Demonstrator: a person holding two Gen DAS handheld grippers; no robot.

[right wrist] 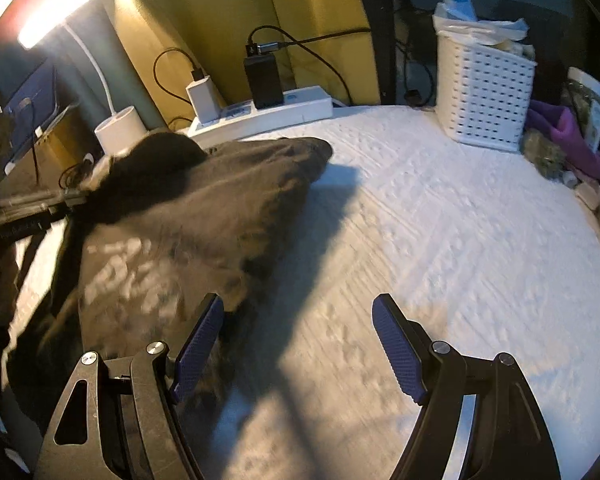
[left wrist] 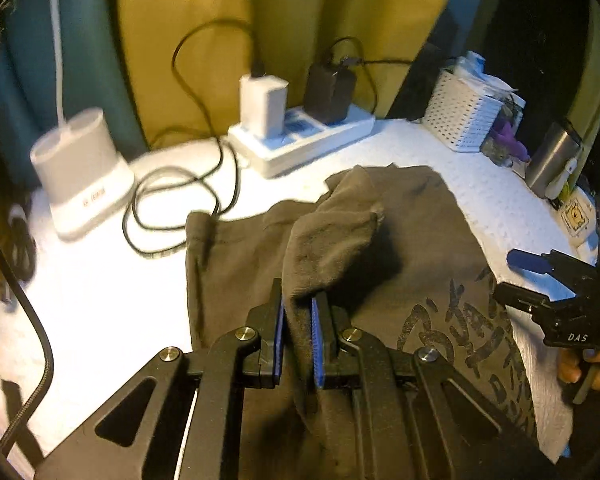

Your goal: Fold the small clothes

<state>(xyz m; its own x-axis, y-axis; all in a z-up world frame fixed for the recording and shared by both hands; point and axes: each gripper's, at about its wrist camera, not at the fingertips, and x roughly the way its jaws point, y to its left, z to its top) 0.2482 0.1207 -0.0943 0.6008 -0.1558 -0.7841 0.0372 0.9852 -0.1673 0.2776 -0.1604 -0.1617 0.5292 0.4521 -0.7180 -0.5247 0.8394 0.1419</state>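
On the white table (right wrist: 440, 216), laid over with a dimpled, quilted sheet:
Garment: a small olive-brown T-shirt (left wrist: 412, 248), soft knit with a dark cracked print, lies at the table's middle; one fold is lifted off it.
Your left gripper (left wrist: 298, 320): clenched on that raised fold, the blue ribbed pads pressing cloth from both sides.
Your right gripper (right wrist: 298, 344): released, jaws spread wide with nothing between them; it hovers over bare sheet, its left pad just beside the shirt's edge.
Obstruction, near: a loose black cable (left wrist: 172, 216) coils on the table, touching the shirt's far left corner.
Obstruction, rear: a white power strip (left wrist: 300, 140) stands just behind the shirt, carrying a white charger (left wrist: 264, 104) and a black charger (left wrist: 328, 92).
Left side: a round white lamp base (left wrist: 80, 168) with a thin gooseneck.
Right rear: a perforated white plastic basket (right wrist: 484, 96), well apart from the shirt, stuffed with paper; purple cloth (right wrist: 568, 136) beside it.
Backdrop: a mustard-yellow curtain (left wrist: 220, 32).
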